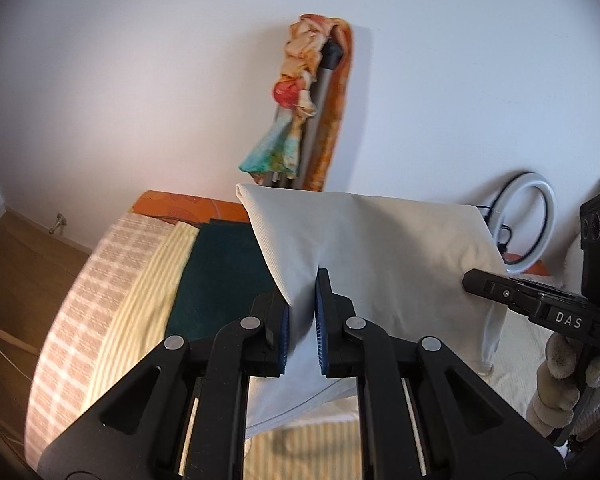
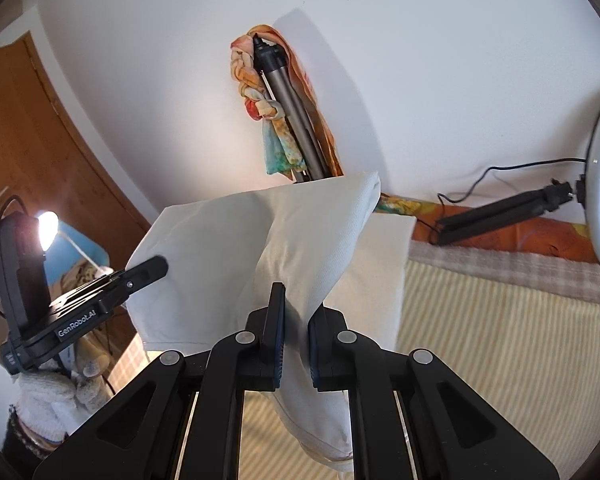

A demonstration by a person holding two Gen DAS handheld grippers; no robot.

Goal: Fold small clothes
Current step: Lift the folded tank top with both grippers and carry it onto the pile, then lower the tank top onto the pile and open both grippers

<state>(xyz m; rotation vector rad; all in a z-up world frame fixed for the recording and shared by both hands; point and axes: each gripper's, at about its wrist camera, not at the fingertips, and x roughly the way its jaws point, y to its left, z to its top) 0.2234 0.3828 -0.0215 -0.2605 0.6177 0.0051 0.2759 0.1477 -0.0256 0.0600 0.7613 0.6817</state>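
A pale grey-white small garment [image 1: 380, 248] hangs in the air above the bed, stretched between both grippers. My left gripper [image 1: 302, 300] is shut on one edge of it, cloth pinched between the blue pads. My right gripper [image 2: 298, 312] is shut on the other edge of the same garment [image 2: 228, 248]. The right gripper also shows at the right of the left wrist view [image 1: 532, 300], and the left gripper at the left of the right wrist view [image 2: 112, 292]. The garment's lower part hangs below the jaws.
Below lies a bed with a striped yellow cover [image 2: 500, 340] and a dark green cloth [image 1: 220, 280] on it. A tripod wrapped in colourful cloth [image 1: 312, 112] leans on the white wall. A ring light [image 1: 528, 224] stands at the right. A wooden door [image 2: 32, 140] is at the left.
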